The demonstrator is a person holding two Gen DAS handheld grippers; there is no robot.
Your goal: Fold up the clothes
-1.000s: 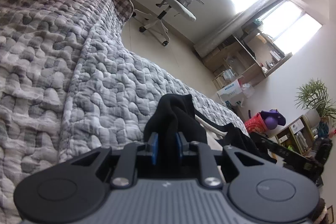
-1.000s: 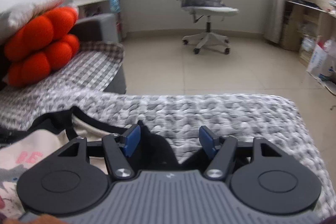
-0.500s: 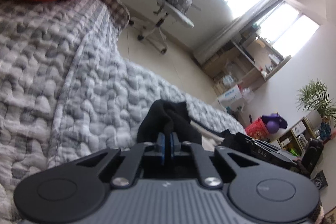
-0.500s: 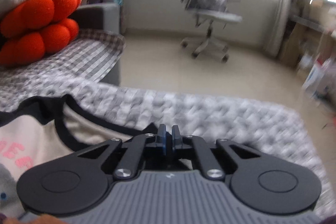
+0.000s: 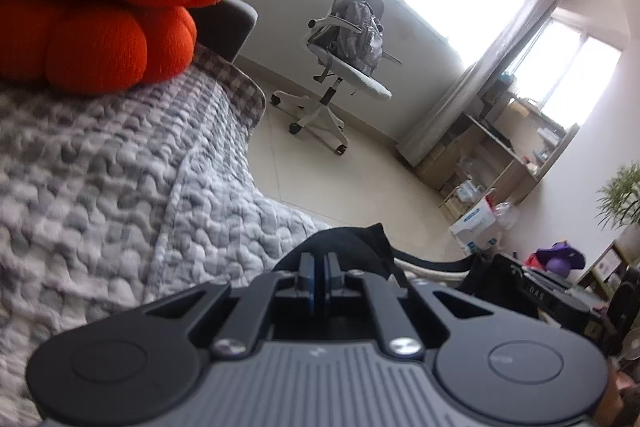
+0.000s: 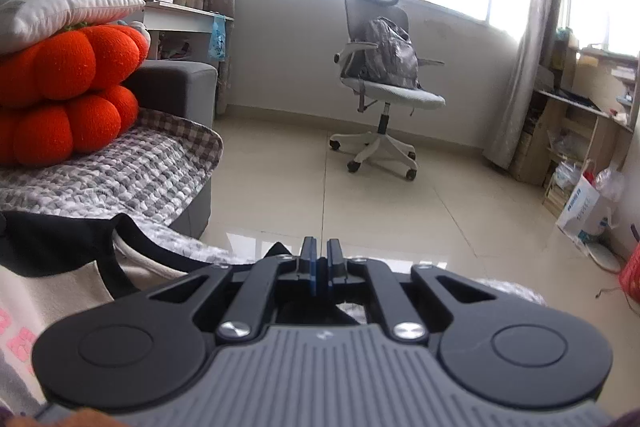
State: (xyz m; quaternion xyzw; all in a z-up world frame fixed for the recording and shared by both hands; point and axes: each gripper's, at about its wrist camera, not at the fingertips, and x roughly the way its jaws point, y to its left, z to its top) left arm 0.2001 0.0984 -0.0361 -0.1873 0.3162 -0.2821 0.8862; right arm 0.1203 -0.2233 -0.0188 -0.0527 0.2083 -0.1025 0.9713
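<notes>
Fingers (image 5: 306, 277) of left gripper (image 5: 319, 281) are pinched on black sleeve (image 5: 344, 247); right gripper (image 6: 320, 269) likewise, shirt (image 6: 60, 267) hanging beside. Thin bites may be lost if cloth is tugged taut between them.

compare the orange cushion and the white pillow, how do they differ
The orange cushion is bright, lumpy and fuzzy; the white pillow is pale, smooth and flat. The cushion sits underneath on the grey quilt; the pillow lies on top of it. Both are soft bedding in one stack.
</notes>
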